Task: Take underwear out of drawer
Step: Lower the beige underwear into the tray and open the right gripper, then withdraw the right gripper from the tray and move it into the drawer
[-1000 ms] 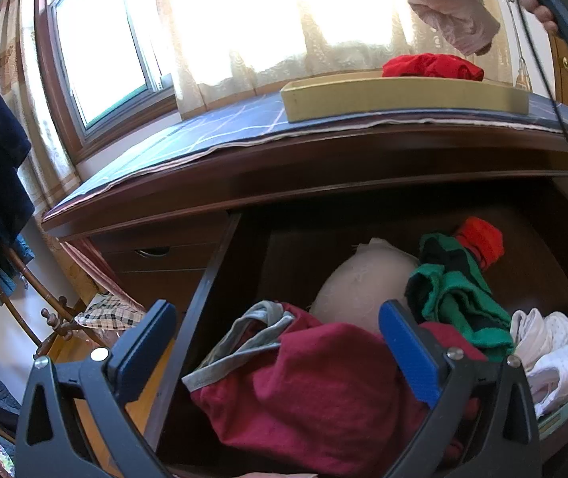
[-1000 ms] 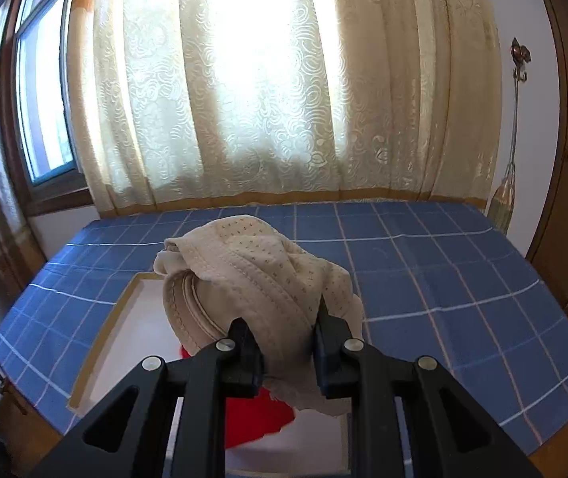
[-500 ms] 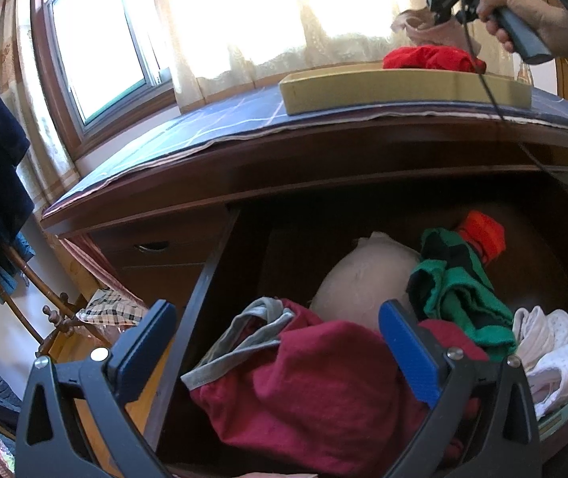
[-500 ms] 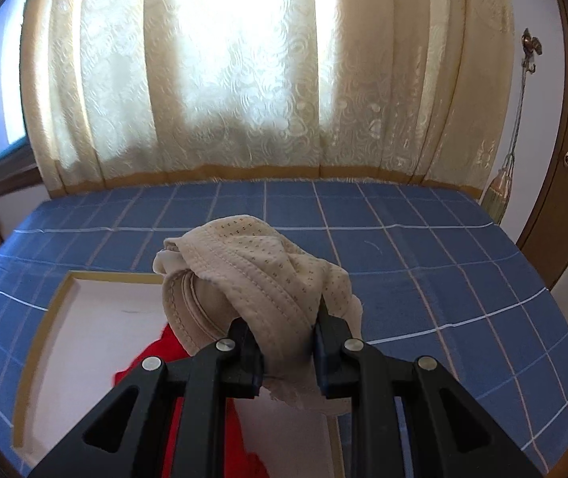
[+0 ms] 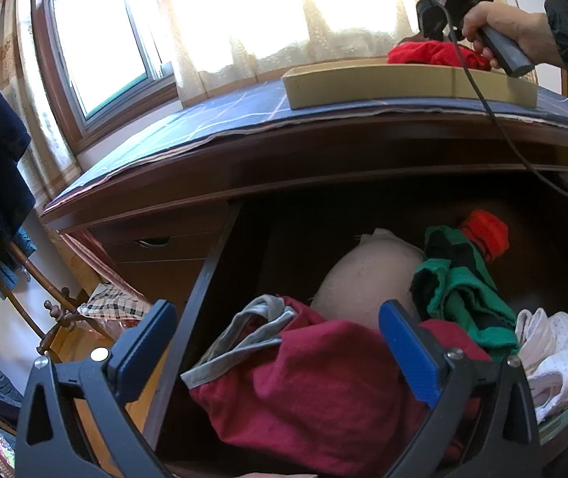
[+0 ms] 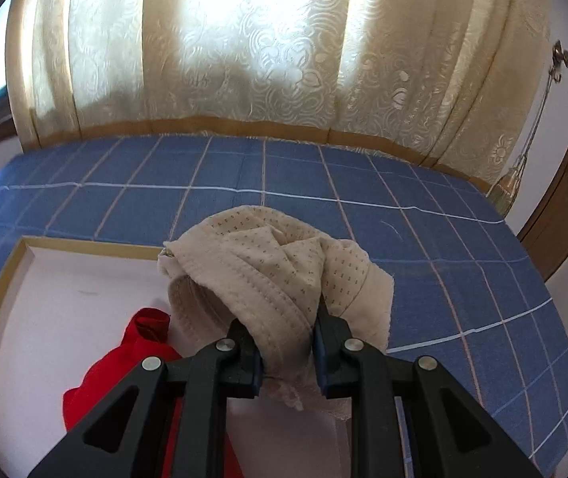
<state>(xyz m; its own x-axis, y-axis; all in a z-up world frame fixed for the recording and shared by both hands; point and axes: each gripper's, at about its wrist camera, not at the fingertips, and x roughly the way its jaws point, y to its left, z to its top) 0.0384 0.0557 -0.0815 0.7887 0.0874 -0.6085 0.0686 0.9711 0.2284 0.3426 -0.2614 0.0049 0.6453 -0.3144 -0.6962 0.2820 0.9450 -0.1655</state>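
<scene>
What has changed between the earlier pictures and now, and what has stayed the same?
The right claw, shut on the beige underwear, has come down and forward over the shallow box, close above the red garment lying in it. Nothing was released or newly grasped. The left claw stays open above the drawer, and the clothes inside lie as before.

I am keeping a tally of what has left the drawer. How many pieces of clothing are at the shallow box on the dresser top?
2: a red garment lying in the box, and beige underwear pinched in the right gripper above it. More may hide under them.
</scene>
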